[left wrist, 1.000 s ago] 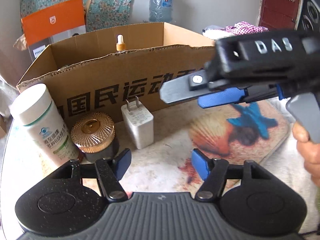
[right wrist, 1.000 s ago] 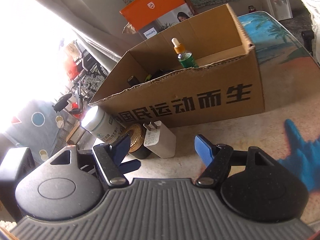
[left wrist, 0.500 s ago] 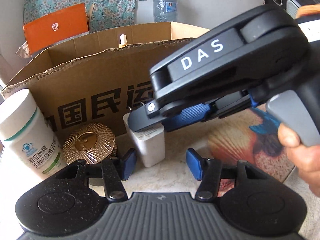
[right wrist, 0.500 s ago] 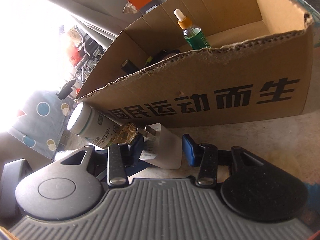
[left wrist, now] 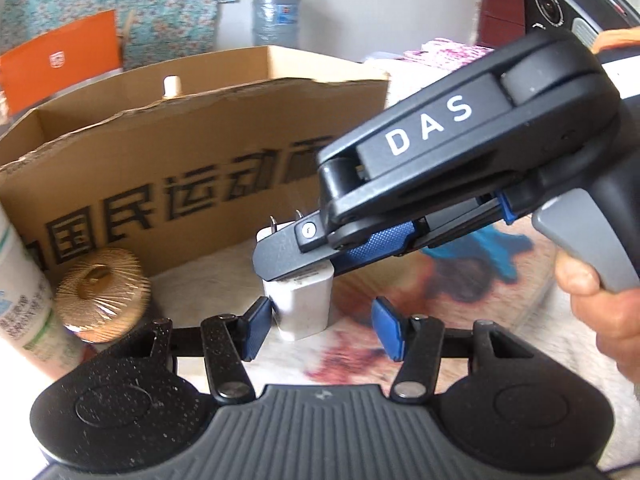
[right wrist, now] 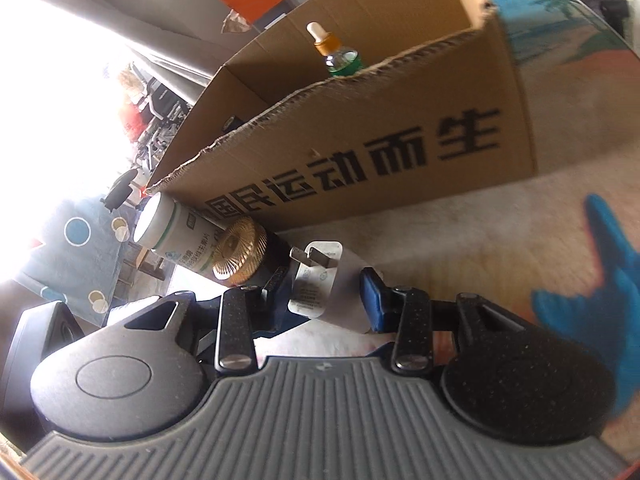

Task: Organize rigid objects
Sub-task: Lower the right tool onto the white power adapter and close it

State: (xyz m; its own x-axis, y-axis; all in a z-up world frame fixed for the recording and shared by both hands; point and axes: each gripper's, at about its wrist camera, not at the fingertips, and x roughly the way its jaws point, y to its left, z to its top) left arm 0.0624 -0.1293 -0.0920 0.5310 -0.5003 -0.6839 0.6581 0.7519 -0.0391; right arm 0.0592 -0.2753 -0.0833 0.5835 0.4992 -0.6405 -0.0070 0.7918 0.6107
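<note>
A white plug charger (left wrist: 300,304) stands on the table in front of an open cardboard box (left wrist: 192,160). My right gripper (right wrist: 326,300) comes down on it from the right, jaws closing, and both blue pads touch the sides of the charger (right wrist: 316,284). In the left wrist view my right gripper (left wrist: 276,264) covers the charger's top. My left gripper (left wrist: 322,330) is open just short of the charger; its left pad is close to it and the right pad stands clear. A gold-lidded jar (left wrist: 102,292) and a white bottle (left wrist: 20,280) stand left of the charger.
A green dropper bottle (right wrist: 338,54) stands inside the box (right wrist: 360,120). The jar (right wrist: 240,250) and bottle (right wrist: 172,232) crowd the charger's left side. A person's hand (left wrist: 600,308) holds the right gripper's handle. The patterned tabletop (right wrist: 500,240) extends to the right.
My right gripper came down onto the charger and narrowed from wide open until its pads met its sides. My left gripper moved in closer to the charger and narrowed slightly.
</note>
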